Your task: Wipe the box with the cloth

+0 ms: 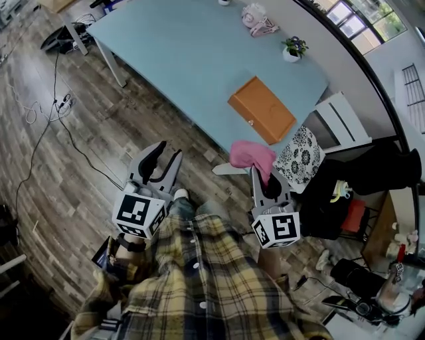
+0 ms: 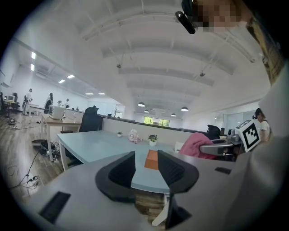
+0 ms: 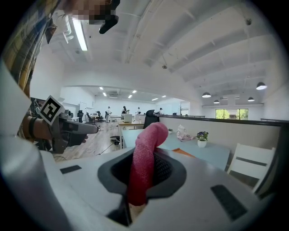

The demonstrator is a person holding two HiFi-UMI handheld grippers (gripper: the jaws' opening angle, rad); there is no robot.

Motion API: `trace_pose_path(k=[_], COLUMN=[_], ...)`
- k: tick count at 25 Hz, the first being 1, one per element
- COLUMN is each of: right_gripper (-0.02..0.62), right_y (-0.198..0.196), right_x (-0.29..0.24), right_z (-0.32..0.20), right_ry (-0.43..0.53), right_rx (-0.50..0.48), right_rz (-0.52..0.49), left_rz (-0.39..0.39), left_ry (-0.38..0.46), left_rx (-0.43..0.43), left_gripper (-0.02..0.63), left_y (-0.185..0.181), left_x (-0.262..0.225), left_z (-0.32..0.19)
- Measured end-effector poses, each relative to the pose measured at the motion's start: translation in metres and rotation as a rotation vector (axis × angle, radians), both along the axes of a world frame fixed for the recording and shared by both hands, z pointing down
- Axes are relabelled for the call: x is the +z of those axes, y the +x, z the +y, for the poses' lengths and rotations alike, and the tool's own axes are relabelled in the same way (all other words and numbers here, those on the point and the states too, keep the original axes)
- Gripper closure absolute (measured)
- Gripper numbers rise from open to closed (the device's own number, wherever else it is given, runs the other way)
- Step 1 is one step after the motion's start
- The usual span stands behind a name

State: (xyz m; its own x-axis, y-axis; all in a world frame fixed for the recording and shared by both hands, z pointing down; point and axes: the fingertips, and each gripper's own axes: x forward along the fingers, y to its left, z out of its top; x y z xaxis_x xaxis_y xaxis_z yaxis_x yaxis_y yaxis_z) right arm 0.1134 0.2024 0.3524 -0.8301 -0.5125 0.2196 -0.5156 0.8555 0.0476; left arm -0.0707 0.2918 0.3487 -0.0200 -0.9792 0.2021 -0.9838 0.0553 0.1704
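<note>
A flat orange box (image 1: 261, 109) lies near the front edge of the pale blue table (image 1: 179, 60); in the left gripper view the box (image 2: 152, 159) shows between the jaws, far off. My right gripper (image 1: 264, 176) is shut on a pink cloth (image 1: 252, 157) that droops over its tip, short of the table edge. In the right gripper view the cloth (image 3: 143, 158) stands pinched between the jaws of the right gripper (image 3: 145, 170). My left gripper (image 1: 158, 161) hangs over the wooden floor, left of the table corner. The left gripper (image 2: 146, 169) is open with nothing in it.
A white chair with a patterned cushion (image 1: 300, 155) stands right of the cloth by the table edge. A small potted plant (image 1: 293, 48) and a pink object (image 1: 256, 18) sit at the table's far side. Cables and a power strip (image 1: 61, 103) lie on the floor at left.
</note>
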Motion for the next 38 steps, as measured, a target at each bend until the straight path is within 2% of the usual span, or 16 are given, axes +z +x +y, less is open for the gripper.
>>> trace_pose_path(k=[8,17,22,26,32,38], right_gripper=[0.548,0.548,0.548,0.548,0.548,0.548], right_y=[-0.005,0.003,-0.019,-0.026,-0.016,-0.005], right_x=[0.01,0.023,0.02,0.016,0.008,0.01], right_z=[-0.003,-0.077,-0.132,-0.172,-0.226,-0.255], right_ry=[-0.046,-0.074,-0.05,-0.04,-0.05,-0.065], right_rx=[0.057,0.142,0.15,0.18,0.249,0.325], right_rz=[0.004,-0.013,-0.035,-0.035,-0.024,-0.023], left_rz=[0.023,0.017,0.005,-0.002,0.0,-0.01], left_ry=[-0.046,-0.071,-0.06,-0.05,-0.064,-0.06], left_rx=[0.054,0.097,0.112,0.16,0.265,0.363], left_gripper=[0.459,0.463,0.471,0.474,0.476,0.476], left_y=[-0.009,-0.016,-0.036,-0.042,-0.03,-0.017], left_x=[0.018,0.028,0.027,0.022,0.015,0.009], left_z=[-0.008,-0.066,-0.117,-0.169,-0.241,-0.301])
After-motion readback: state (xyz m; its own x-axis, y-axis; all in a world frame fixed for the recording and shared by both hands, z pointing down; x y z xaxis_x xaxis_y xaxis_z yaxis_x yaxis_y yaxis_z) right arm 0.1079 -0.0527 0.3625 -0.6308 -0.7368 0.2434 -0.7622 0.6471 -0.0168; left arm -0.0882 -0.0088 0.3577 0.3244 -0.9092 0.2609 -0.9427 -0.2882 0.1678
